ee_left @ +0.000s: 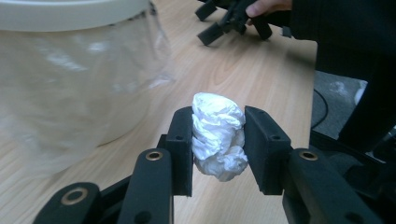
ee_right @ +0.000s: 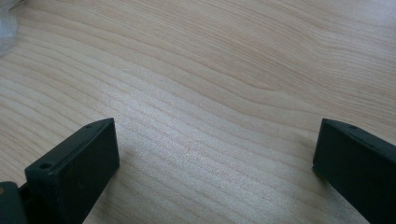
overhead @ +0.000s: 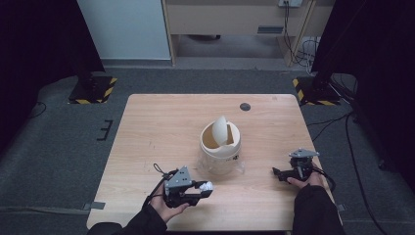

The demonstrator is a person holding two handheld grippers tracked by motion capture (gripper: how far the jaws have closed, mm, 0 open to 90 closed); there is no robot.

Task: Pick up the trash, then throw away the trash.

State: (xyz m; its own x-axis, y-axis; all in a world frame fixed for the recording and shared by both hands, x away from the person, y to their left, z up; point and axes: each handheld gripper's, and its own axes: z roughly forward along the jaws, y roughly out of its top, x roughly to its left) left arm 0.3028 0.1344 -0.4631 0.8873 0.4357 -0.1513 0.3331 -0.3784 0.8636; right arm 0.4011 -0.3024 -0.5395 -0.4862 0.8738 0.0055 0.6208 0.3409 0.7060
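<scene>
1. The left claw (overhead: 204, 188) grips a crumpled white paper ball (ee_left: 218, 135) between its two black jaws, pressed on both sides, above the wooden table (overhead: 161, 127).
2. Just beyond this claw and to its left in the left gripper view stands a cream bin (overhead: 220, 147) lined with a clear plastic bag (ee_left: 70, 88); the paper is near the bag but apart from it.
3. In the high view the bin's swing lid (overhead: 221, 129) is tilted up.
4. The right claw (ee_right: 215, 158) is spread wide with nothing between its jaws, hovering low over bare wood.
5. It sits well apart from the left claw, on the other side of the bin, held by the person's right hand (overhead: 307, 180).
</scene>
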